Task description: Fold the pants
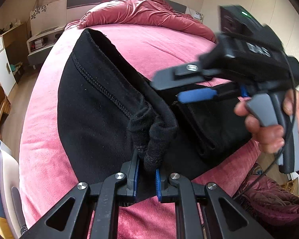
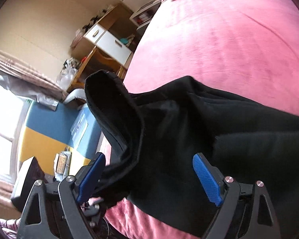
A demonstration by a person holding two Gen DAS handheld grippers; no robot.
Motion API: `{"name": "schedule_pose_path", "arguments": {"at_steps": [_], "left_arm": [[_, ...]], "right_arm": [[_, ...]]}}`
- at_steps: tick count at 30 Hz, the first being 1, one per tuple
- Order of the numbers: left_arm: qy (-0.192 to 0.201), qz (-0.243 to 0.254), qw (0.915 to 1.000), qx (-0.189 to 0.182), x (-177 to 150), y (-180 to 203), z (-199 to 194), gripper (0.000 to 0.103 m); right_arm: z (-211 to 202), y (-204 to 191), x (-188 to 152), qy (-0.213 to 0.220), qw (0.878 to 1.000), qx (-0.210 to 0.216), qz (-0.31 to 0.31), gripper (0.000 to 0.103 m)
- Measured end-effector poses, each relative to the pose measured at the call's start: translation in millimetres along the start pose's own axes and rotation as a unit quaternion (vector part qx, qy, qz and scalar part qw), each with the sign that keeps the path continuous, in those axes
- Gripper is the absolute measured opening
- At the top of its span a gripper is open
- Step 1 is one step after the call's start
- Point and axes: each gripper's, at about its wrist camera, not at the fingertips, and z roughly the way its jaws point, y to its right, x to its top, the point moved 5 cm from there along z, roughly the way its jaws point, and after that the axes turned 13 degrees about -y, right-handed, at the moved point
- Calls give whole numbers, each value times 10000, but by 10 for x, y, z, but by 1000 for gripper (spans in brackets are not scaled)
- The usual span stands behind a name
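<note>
Black pants lie spread on a pink bed. At the near edge my left gripper is shut on a bunched fold of the pants, its blue pads pinching the fabric. A hand holds my right gripper just over the pants' right part, its jaws apart. In the right wrist view the right gripper stands wide open. The pants lie beneath and between its blue pads, which do not press on them. A raised flap of cloth stands at the left.
A crumpled red duvet is heaped at the far end of the bed. A cabinet with white drawers and a low shelf stand along the left wall. A blue and yellow box sits beside the bed.
</note>
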Motion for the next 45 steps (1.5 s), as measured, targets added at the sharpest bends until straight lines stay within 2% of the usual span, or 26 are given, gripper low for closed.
{"name": "schedule_pose_path", "arguments": {"at_steps": [3,10,11,12,13,15,17,18,20,21,22,23,25,29,33,37,41,45], "left_arm": [[1,-5,10000,-18,1,-6,-4,12],[27,-16,10000,-69,-8,-23,9,12],[28,-19,10000,-72,-10,-26,6,12],[28,-24,10000,-81,-13,-31,5,12],[29,-39,10000,-85,-16,-42,3,12],[42,-63,9999,-90,-27,-71,-8,12],[68,-75,9999,-85,-44,-108,-33,13],[97,-106,9996,-225,-49,-143,-72,13],[203,-277,9974,-626,-62,-242,-178,23],[317,-514,9929,-1022,-81,-363,-284,25],[389,-670,9894,-1225,-95,-441,-339,27],[529,-1024,9806,-1584,-127,-612,-439,29],[722,-1524,9655,-1986,-189,-874,-562,30],[1101,-2155,9468,-2121,-292,-1257,-736,31],[1188,-2547,9429,-1786,-338,-1491,-730,31],[969,-2589,9498,-1466,-322,-1476,-572,31],[786,-2349,9589,-1383,-215,-1322,-422,31],[685,-2070,9650,-1459,-9,-1076,-288,31]], "right_arm": [[119,-96,127,-171,9997,20,-159,90],[429,-245,371,-508,9973,-271,-466,89],[495,-271,396,-571,9964,-344,-532,81],[552,-292,416,-618,9956,-389,-587,69],[588,-298,429,-646,9951,-419,-621,65],[683,-329,447,-708,9935,-528,-718,42],[720,-350,448,-706,9924,-626,-786,26],[722,-367,451,-682,9924,-649,-795,23],[671,-417,457,-614,9934,-558,-791,19],[628,-453,457,-577,9937,-510,-819,17],[574,-514,459,-528,9938,-449,-871,16],[517,-537,441,-494,9938,-425,-903,15],[433,-645,441,-418,9936,-402,-974,15],[328,-827,405,-281,9927,-413,-1093,14],[177,-945,376,-80,9936,-294,-1089,13],[-176,-1009,303,276,9939,-84,-1067,13],[-615,-1037,212,622,9933,183,-958,13],[-993,-988,106,957,9912,307,-862,13]]}}
